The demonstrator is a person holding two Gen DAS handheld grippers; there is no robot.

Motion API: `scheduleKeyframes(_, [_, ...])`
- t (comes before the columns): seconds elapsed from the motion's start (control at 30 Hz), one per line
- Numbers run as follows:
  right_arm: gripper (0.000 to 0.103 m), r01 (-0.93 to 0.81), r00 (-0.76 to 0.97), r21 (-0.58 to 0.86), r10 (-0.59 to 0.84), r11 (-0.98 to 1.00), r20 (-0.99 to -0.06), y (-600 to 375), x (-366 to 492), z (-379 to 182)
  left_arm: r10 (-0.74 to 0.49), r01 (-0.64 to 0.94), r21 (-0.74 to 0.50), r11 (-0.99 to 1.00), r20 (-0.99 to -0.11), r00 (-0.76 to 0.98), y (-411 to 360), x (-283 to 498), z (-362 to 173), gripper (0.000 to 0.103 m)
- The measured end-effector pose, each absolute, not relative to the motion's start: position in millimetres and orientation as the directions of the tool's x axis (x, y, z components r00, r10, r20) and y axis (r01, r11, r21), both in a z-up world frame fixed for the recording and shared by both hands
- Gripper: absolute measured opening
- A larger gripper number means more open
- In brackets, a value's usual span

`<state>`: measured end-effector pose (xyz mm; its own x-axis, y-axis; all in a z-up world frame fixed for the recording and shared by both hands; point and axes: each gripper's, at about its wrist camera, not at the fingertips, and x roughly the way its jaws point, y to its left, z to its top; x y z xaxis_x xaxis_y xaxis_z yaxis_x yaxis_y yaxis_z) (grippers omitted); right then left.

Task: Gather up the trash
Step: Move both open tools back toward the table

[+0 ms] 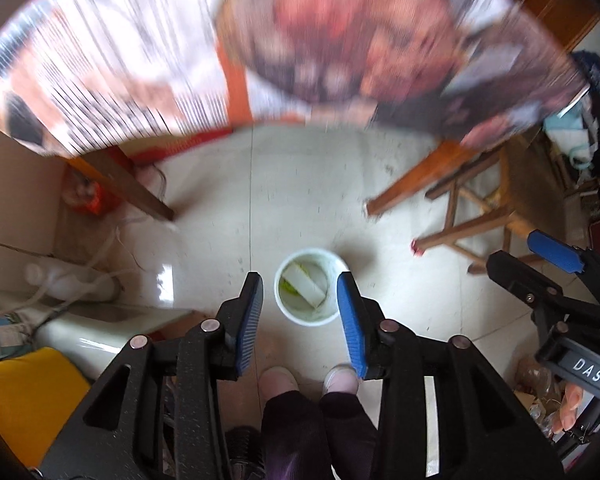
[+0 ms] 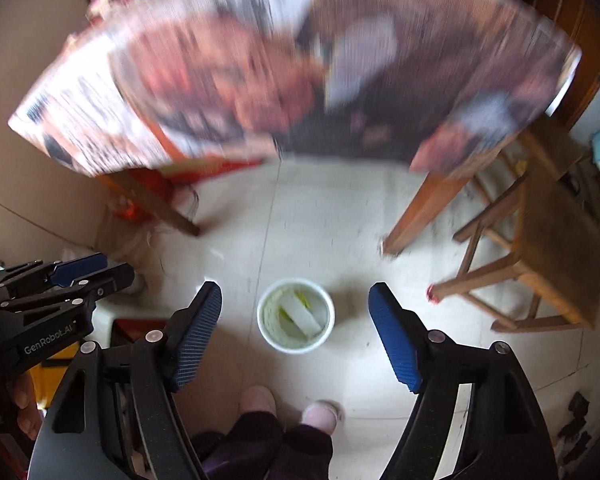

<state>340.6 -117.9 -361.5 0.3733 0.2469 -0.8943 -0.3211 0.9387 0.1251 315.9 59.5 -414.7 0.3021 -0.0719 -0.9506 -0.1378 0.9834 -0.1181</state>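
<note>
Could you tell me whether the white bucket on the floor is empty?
No, the white bucket already holds a pale flat piece and some yellow-green scraps.

A bucket [image 1: 311, 286] stood on the floor [image 1: 380, 184], trash pieces [image 1: 308, 289] inside it. The person's feet [image 2: 284, 408] were at its six o'clock, a table [image 2: 300, 60] at twelve, a stool [image 2: 540, 248] at two.

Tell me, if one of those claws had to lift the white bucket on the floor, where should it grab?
Probably the rim. The white bucket stands upright with its mouth open, so one finger could drop inside and one outside the wall from straight above. The right gripper, open and empty, looks too narrow to span it.
</note>
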Motion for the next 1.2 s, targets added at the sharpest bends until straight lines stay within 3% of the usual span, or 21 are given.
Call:
scheduleKeyframes(0.1, [0.073, -0.323, 0.424, 0.109, 0.247, 0.94, -0.871, -119, 333, -317, -0.061, -0.143, -0.119, 0.983, -0.931, 0.359, 65, 310, -367, 0.045])
scheduleKeyframes(0.5, [0.074, -0.348, 0.61, 0.062, 0.276, 0.936, -0.743, -112, 282, -158, -0.069, -0.083, -0.145, 0.986, -0.807, 0.586, 74, 278, -188, 0.049])
scheduleKeyframes(0.57, [0.083, -0.34, 0.644, 0.064, 0.282, 0.938, -0.711, -109, 271, -135, -0.07, -0.066, -0.14, 0.988, -0.786, 0.614, 78, 267, -164, 0.051])
scheduleKeyframes(0.7, [0.088, -0.313, 0.728, 0.008, 0.245, 0.95, -0.641, -104, 252, -95, -0.084, -0.023, -0.13, 0.991, -0.752, 0.654, 79, 251, -131, 0.055])
scheduleKeyframes(0.83, [0.103, -0.273, 0.796, -0.025, 0.211, 0.962, -0.567, -105, 237, -64, -0.08, 0.014, -0.097, 0.995, -0.716, 0.694, 82, 235, -104, 0.057])
scheduleKeyframes(1.2, [0.103, -0.256, 0.841, 0.002, 0.224, 0.967, -0.492, -116, 241, -31, -0.066, 0.019, -0.08, 0.997, -0.628, 0.775, 92, 233, -63, 0.063])
